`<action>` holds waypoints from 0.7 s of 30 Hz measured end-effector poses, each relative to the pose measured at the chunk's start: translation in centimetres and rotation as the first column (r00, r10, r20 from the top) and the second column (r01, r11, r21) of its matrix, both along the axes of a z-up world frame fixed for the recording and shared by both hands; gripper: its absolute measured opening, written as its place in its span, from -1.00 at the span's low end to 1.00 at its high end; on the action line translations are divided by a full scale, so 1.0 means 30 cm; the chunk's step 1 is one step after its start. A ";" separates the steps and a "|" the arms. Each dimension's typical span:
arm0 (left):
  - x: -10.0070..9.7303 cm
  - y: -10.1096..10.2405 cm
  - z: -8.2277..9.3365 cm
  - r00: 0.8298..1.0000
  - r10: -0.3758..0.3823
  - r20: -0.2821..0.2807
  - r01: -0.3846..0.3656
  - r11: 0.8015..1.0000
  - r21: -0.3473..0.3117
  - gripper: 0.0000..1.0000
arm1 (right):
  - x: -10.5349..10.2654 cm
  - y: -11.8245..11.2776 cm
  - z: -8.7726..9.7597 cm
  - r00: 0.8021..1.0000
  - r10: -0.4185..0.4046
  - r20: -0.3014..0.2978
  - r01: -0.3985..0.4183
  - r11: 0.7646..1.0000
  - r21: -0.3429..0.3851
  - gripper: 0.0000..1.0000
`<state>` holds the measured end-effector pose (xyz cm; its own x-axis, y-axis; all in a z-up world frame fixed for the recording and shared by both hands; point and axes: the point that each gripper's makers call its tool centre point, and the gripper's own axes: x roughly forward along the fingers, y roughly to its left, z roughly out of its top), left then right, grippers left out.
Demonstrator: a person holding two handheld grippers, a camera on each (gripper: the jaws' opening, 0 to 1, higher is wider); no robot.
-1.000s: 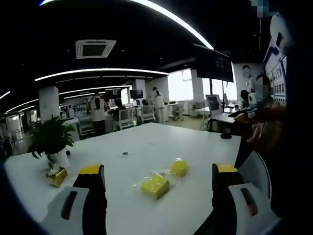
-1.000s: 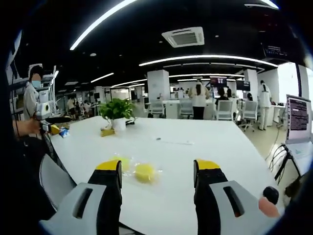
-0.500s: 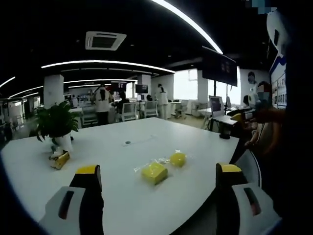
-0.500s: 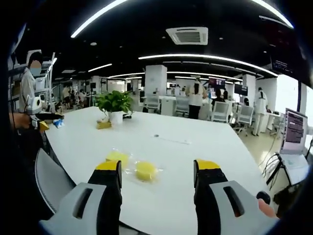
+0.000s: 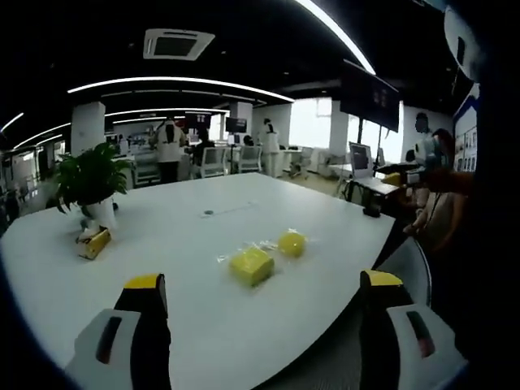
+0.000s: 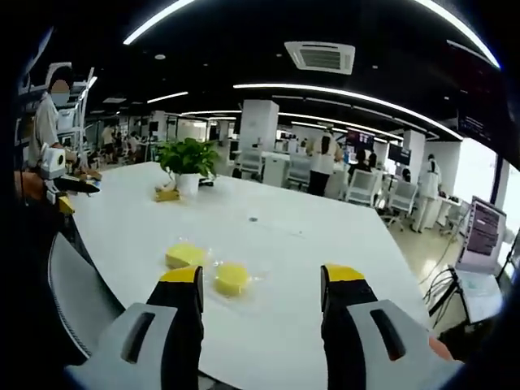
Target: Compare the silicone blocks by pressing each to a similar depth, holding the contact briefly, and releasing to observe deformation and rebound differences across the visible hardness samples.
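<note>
Since pressing hasn't begun, both yellow silicone blocks [image 5: 251, 266] [image 6: 232, 279] lie untouched on the table [image 5: 195, 244]; left hand-held gripper [image 5: 260, 284] wide, empty; right hand-held gripper [image 6: 262, 276] likewise, hovering short.

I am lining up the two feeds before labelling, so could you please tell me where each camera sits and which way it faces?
Left gripper view: rides on the left gripper, looking across the white table at the square yellow block and round yellow block; open jaws rise below.
Right gripper view: rides on the right gripper, looking over the table edge at both blocks; open jaws rise below.
Shared: table, both blocks, potted plant.
</note>
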<state>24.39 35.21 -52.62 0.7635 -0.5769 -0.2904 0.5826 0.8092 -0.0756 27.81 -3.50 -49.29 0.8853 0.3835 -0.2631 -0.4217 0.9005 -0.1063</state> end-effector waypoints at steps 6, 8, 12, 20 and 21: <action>0.007 0.007 0.019 1.000 -0.004 0.025 0.004 1.000 0.011 0.98 | -0.030 -0.034 -0.026 0.999 0.037 0.036 -0.040 0.996 0.074 0.30; 0.005 0.016 0.010 1.000 0.006 0.018 -0.006 1.000 0.016 0.98 | -0.043 -0.052 -0.058 0.999 0.041 0.014 -0.042 0.995 0.091 0.40; -0.015 0.018 -0.045 0.999 0.014 -0.038 -0.013 0.999 0.042 0.98 | -0.077 -0.108 -0.173 0.994 0.024 -0.111 -0.016 0.998 0.068 0.35; -0.065 -0.014 -0.149 0.975 -0.005 -0.223 0.021 0.997 0.070 0.98 | -0.124 -0.201 -0.282 0.974 -0.010 -0.225 0.021 0.999 0.046 0.31; -0.062 -0.019 -0.144 0.975 -0.006 -0.224 0.022 0.997 0.070 0.98 | -0.130 -0.202 -0.283 0.973 -0.003 -0.232 0.012 0.999 0.037 0.32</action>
<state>22.54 34.64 -56.95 0.6664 -0.5585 -0.4940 0.5691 0.8091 -0.1470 23.90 -9.57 -57.79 0.8050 0.3906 -0.4466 -0.4239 0.9053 0.0277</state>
